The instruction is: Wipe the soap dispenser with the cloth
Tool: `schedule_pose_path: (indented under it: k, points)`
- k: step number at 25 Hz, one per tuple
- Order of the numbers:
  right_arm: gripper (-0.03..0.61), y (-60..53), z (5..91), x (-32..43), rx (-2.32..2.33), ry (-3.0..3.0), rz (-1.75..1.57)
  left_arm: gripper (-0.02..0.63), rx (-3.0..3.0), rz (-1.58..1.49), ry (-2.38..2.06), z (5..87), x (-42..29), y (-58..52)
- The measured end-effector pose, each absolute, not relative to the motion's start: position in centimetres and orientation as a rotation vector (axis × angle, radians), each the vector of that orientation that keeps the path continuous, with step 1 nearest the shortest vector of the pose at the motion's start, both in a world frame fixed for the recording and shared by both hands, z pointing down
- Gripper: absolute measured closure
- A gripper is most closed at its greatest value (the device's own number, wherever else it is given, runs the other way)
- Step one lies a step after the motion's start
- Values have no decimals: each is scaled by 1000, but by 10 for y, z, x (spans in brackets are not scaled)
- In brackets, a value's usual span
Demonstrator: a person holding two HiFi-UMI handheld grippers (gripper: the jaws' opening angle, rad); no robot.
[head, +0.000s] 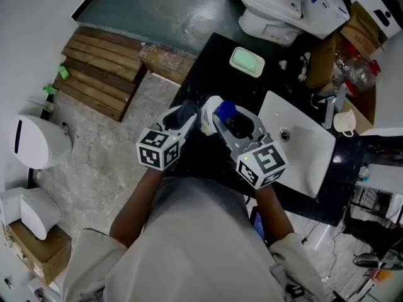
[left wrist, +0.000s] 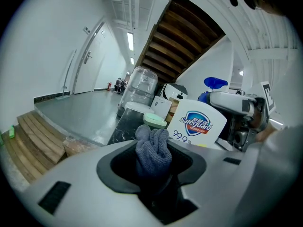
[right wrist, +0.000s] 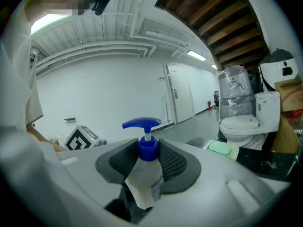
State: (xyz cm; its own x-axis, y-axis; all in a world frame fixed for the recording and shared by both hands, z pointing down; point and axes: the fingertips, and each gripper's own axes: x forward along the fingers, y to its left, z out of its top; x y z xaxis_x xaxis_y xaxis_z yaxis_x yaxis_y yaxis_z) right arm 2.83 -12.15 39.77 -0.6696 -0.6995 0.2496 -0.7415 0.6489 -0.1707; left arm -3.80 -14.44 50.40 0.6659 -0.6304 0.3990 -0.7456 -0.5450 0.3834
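My right gripper point(right wrist: 149, 162) is shut on the soap dispenser point(right wrist: 146, 181), a white bottle with a blue pump point(right wrist: 142, 125), held lifted over the black counter point(head: 208, 61). In the head view the soap dispenser point(head: 210, 114) lies between both grippers, its blue pump point(head: 226, 110) toward the right gripper point(head: 232, 123). My left gripper point(left wrist: 154, 157) is shut on a grey cloth point(left wrist: 153, 148), whose bunched end sticks out just beside the bottle's labelled face point(left wrist: 196, 126). In the head view the cloth point(head: 187, 112) sits at the left gripper point(head: 182, 119) tip, close against the bottle's left side.
A white basin point(head: 302, 140) is set in the counter to the right, with a tap point(head: 327, 100) and a cup point(head: 344, 122) behind it. A green soap dish point(head: 247, 61) lies at the counter's far side. A toilet point(head: 271, 8) and cardboard boxes point(head: 352, 24) stand beyond; wooden steps point(head: 97, 71) at left.
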Motion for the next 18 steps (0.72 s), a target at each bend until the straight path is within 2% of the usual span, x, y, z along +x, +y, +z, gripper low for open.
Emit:
schedule_pose_path:
  k: [18]
  points:
    - [446, -122, 396, 31, 1194, -2711, 416, 466, 2349, 219, -1017, 486, -32, -136]
